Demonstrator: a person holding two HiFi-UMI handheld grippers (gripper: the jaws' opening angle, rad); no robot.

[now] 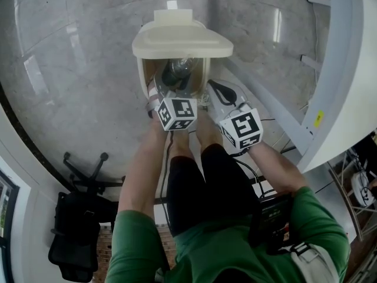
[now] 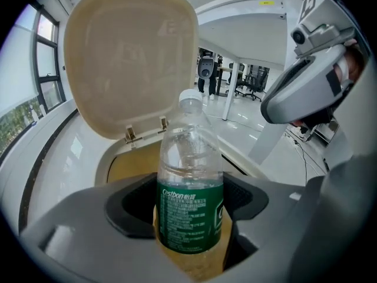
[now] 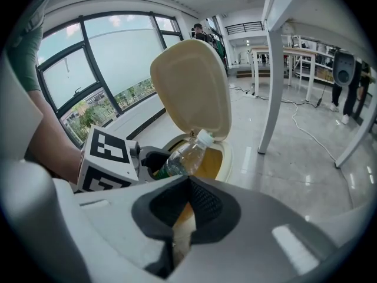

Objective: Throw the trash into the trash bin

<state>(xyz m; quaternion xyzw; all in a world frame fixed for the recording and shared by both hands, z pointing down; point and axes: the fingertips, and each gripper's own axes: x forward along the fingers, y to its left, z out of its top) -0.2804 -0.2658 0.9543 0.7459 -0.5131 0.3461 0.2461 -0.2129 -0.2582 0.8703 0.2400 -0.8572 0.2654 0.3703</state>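
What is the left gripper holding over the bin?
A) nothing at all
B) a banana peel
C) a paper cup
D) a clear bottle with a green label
D: the left gripper is shut on a clear bottle with a green label, above the open trash bin.

Clear bottle point(image 2: 189, 152) with green label point(image 2: 189, 214), cream trash bin point(image 1: 177, 43), grey floor point(image 1: 82, 58)

bottle 1 point(image 2: 189, 158) | trash bin 1 point(image 1: 177, 40) | hand-held grippers 2 point(image 2: 189, 220) point(image 3: 189, 184) | office chair 1 point(image 1: 73, 243)
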